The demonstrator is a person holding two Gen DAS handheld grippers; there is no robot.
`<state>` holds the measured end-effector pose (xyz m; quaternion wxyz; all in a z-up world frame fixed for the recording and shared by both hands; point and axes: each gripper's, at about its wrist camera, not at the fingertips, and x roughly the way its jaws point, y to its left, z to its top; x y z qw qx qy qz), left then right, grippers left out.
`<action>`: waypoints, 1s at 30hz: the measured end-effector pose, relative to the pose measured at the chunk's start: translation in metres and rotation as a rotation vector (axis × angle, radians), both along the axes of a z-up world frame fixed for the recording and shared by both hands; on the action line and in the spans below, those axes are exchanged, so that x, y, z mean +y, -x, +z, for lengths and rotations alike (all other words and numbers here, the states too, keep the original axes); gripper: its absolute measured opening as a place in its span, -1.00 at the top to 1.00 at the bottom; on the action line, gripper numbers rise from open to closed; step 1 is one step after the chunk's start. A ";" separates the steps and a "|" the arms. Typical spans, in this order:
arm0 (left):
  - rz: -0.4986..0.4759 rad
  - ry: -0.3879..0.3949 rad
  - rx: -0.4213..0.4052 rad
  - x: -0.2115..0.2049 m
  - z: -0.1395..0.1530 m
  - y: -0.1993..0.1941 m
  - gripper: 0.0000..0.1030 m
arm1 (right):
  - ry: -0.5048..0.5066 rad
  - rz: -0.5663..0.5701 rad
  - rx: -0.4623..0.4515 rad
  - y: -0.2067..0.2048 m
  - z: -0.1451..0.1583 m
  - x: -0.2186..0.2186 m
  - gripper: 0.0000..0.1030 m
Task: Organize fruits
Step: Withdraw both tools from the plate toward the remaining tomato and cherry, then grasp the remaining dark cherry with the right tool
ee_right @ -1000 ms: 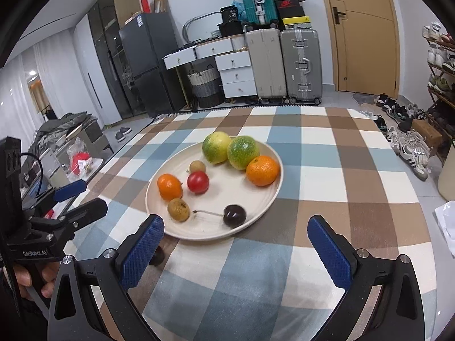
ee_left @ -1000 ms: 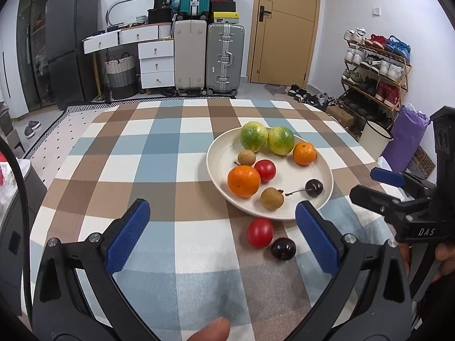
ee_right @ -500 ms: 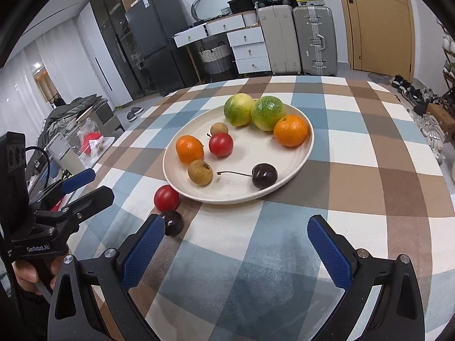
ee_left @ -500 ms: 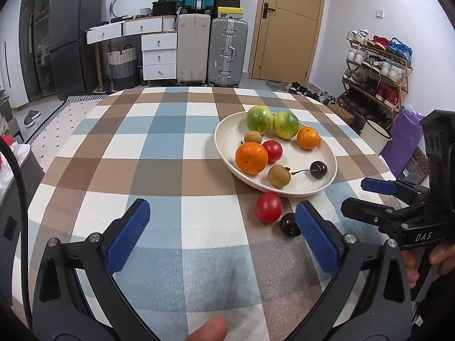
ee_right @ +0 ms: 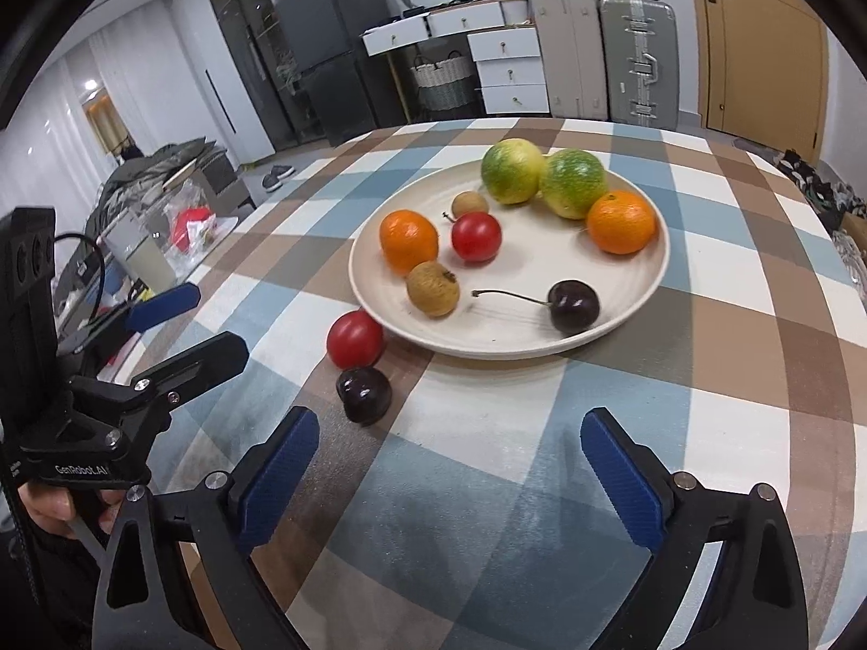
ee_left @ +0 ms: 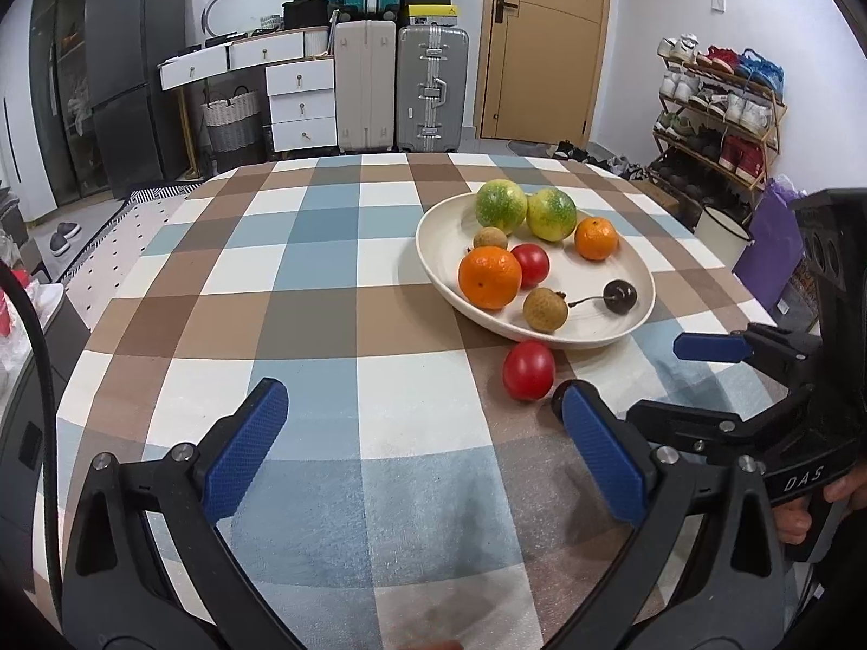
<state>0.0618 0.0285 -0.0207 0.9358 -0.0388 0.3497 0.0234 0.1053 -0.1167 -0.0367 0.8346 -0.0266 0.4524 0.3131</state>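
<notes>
A cream plate (ee_left: 590,333) (ee_right: 639,292) holds two green-yellow fruits, two oranges, a red tomato, two brown longans and a stemmed dark cherry (ee_right: 573,305). On the cloth beside its near rim lie a red tomato (ee_left: 528,369) (ee_right: 355,338) and a dark cherry (ee_right: 364,394), half hidden behind my left finger in the left wrist view. My left gripper (ee_left: 425,452) is open and empty, short of the loose tomato. My right gripper (ee_right: 450,476) is open and empty, just right of the loose cherry.
The round table has a checked cloth (ee_left: 303,292). Behind it stand suitcases (ee_left: 398,92), white drawers, a dark fridge and a door. A shoe rack (ee_left: 715,119) is at the right. Clutter lies on the floor to the left in the right wrist view (ee_right: 179,222).
Both grippers have moved back and lower toward the table's near side; the loose tomato and cherry have come into the right wrist view. Both stay open. The fruits have not moved.
</notes>
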 end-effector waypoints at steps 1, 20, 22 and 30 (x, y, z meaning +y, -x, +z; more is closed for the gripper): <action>-0.003 -0.004 0.003 0.000 -0.001 0.000 -0.97 | 0.009 0.008 -0.003 0.001 -0.001 0.003 -0.91; 0.027 0.051 0.024 0.022 -0.008 0.004 -0.91 | 0.172 0.132 -0.056 0.007 -0.014 0.051 -0.32; 0.030 0.051 0.026 0.022 -0.009 0.003 -0.91 | 0.176 0.135 -0.061 0.007 -0.014 0.053 -0.23; 0.029 0.046 0.034 0.020 -0.011 0.001 -0.91 | 0.145 0.168 -0.067 0.009 -0.011 0.057 0.44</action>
